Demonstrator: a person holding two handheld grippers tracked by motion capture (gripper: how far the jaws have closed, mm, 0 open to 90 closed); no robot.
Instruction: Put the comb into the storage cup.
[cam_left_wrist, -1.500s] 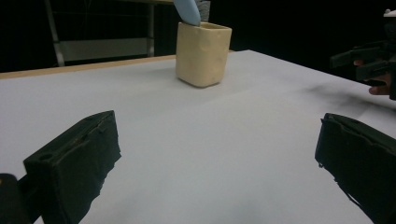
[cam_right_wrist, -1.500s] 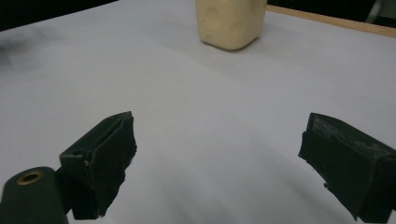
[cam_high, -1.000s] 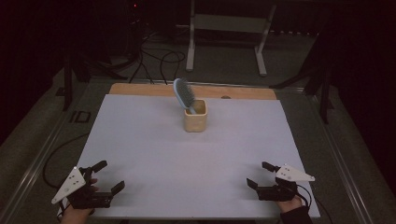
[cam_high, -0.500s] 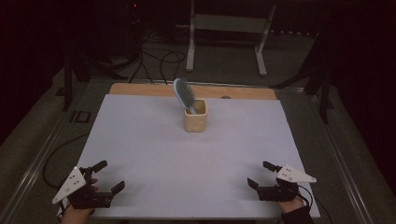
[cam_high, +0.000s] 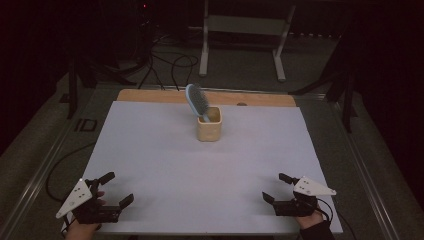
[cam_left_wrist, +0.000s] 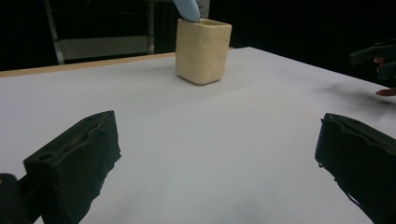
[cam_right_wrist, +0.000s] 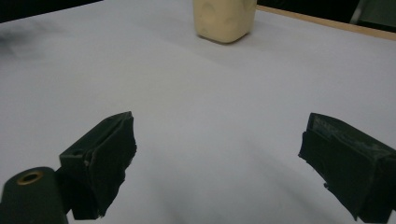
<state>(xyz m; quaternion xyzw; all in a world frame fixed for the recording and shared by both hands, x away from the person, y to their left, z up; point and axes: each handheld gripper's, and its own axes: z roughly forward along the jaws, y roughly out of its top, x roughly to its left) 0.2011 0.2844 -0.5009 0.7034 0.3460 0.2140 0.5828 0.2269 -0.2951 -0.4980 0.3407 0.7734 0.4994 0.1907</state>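
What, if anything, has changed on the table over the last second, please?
Nothing has visibly changed. The left gripper and the right gripper rest open at the near edge of the table as before, holding nothing, and the hairbrush still stands tilted in the cup.

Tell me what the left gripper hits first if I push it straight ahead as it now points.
Probably the cream holder with the blue hairbrush in it. The left gripper, jaws open, points roughly at it over bare white table; it might pass just beside.
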